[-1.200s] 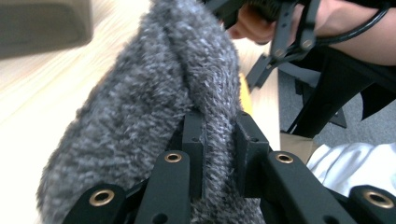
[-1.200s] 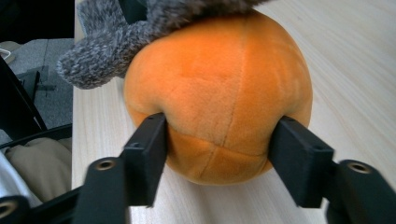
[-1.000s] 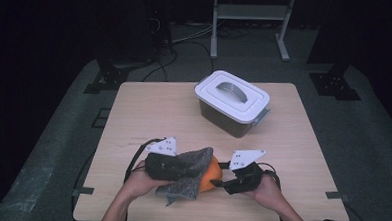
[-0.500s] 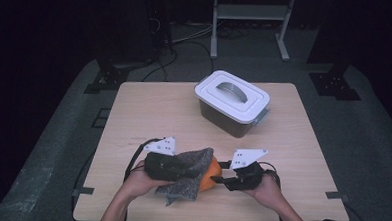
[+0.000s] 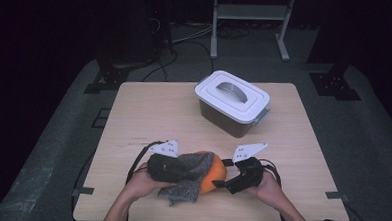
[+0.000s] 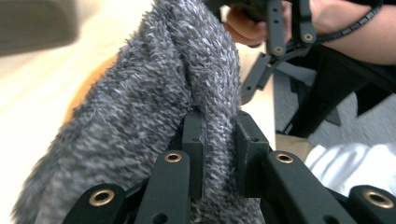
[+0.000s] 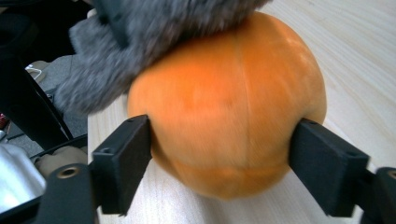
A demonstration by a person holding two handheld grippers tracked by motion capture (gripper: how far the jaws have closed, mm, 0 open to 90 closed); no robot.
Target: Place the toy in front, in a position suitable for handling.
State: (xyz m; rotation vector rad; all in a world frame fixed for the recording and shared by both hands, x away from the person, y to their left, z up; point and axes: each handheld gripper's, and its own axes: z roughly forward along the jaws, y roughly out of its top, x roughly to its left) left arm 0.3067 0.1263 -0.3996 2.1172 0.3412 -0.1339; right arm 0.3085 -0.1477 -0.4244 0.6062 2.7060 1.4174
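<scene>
We steady the orange ball [image 7: 224,112] between the right gripper [image 7: 219,168] jaws, while the left gripper [image 6: 219,154] pinches the grey cloth [image 6: 154,107] draped over the ball, for wiping.

One orange ball [image 5: 214,172], one grey fuzzy cloth [image 5: 188,178], one lidded container [image 5: 233,103], two grippers

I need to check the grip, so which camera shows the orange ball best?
The right gripper view: the orange ball sits large between the right gripper's fingers, touching both. The high view shows it small, half under the grey cloth. The left gripper view shows an orange sliver.
</scene>
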